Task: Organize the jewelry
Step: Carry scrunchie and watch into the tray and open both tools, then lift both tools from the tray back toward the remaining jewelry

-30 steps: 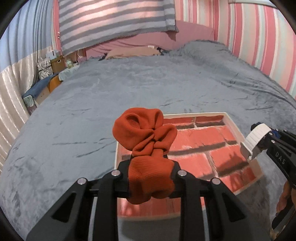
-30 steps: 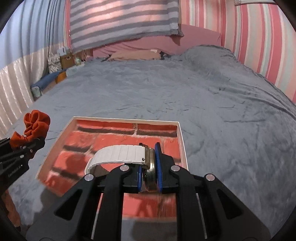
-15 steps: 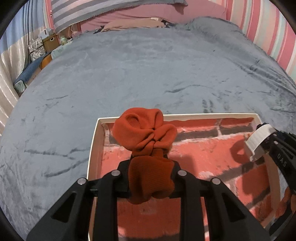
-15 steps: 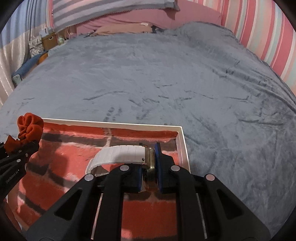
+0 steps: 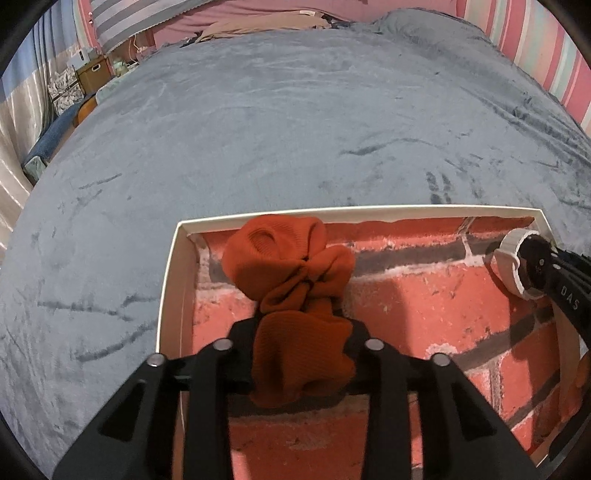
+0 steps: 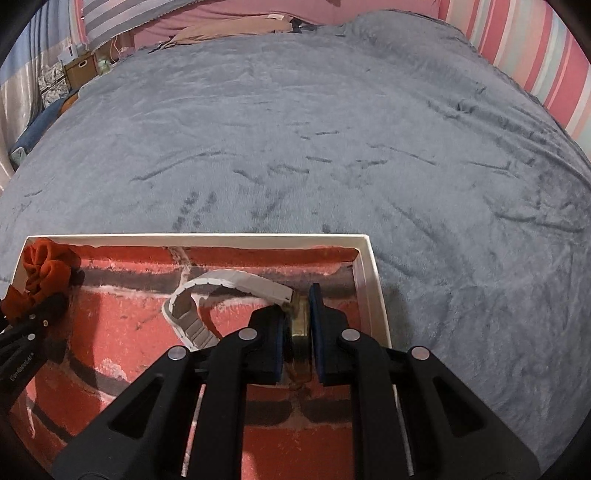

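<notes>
An orange scrunchie (image 5: 288,266) lies in the far left corner of a shallow white tray (image 5: 177,280) with a red brick-print floor. My left gripper (image 5: 301,332) is opening, and the fabric still fills the gap and touches both fingers. A watch (image 6: 229,284) with a white link band and a gold case sits near the tray's far right wall (image 6: 373,280). My right gripper (image 6: 297,321) is shut on the gold case, with the band curling left onto the tray floor. The right wrist view shows the scrunchie (image 6: 44,273) and the left gripper (image 6: 33,325) at the left edge.
The tray rests on a wide grey plush blanket (image 5: 295,129) covering a bed. Pink and striped pillows (image 6: 229,22) lie at the far end. Boxes (image 5: 88,70) stand beside the bed at far left. A pink striped wall (image 6: 535,55) runs along the right.
Both grippers have come forward and down into the tray. The scrunchie now rests in the tray's corner and the left jaws have spread a little. The watch band now touches the tray floor.
</notes>
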A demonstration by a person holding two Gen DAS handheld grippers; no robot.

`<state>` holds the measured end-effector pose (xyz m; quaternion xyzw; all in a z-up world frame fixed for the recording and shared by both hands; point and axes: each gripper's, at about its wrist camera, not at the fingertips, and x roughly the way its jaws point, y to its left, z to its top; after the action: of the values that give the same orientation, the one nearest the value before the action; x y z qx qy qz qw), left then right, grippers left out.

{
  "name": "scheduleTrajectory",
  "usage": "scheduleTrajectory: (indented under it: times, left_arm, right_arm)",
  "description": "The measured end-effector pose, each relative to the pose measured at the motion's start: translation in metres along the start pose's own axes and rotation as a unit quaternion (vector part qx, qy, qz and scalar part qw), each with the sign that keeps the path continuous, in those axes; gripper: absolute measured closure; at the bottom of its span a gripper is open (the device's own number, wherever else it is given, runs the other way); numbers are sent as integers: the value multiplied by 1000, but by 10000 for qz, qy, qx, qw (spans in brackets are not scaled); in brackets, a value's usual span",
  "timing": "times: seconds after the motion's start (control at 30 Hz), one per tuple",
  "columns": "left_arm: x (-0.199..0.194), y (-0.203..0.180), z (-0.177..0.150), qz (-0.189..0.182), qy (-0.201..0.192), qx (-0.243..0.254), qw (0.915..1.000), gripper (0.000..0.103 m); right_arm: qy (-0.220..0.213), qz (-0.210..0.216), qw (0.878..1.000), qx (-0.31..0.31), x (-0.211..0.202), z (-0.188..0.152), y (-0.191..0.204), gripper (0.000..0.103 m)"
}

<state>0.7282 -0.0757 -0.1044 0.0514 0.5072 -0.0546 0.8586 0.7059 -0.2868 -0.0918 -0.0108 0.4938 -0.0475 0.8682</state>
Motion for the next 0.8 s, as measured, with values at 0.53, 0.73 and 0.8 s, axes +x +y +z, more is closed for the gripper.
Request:
scheduleTrajectory:
  times: [0.53,0.73,0.8]
  left_arm:
    - [-39,-7,-14,24,-312,131,9994,41]
    - [-88,-6,-37,-49,-1001,170,9948,25]
    - [-105,-6,-47,-97,-1173,172,9929,22]
  right_arm:
    - [-253,295,9992,75,-39,-7,-15,44]
    - [-627,417,9971,126,-74,-29,-24,18]
    - [-734,413,9964,134,-84,-37,-26,13]
